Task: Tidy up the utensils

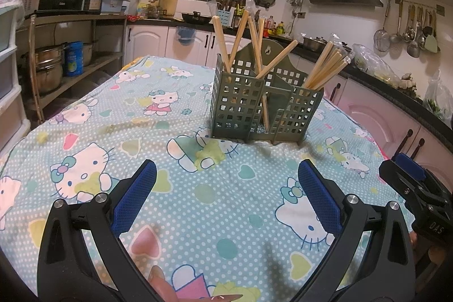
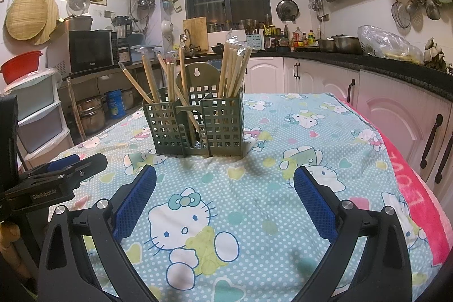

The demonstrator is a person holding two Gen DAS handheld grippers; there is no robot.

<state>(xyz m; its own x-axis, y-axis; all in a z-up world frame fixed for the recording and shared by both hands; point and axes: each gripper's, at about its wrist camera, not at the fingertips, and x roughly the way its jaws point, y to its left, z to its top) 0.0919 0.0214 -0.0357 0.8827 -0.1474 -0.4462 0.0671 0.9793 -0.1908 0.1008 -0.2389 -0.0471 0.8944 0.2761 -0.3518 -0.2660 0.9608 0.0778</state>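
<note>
The left gripper [image 1: 226, 183] hung with its jaws spread wide, nothing between them, only the tablecloth [image 1: 119, 115] below. The right gripper [image 2: 225, 188] was likewise released and empty over the cloth. Ahead of both, well beyond the fingertips, stood the green holder [image 1: 240, 106], upright on the cloth. Chopsticks [image 1: 325, 67] leaned in its compartments; one stick [image 1: 264, 109] slanted through the middle slot. Each gripper showed beside the other.
</note>
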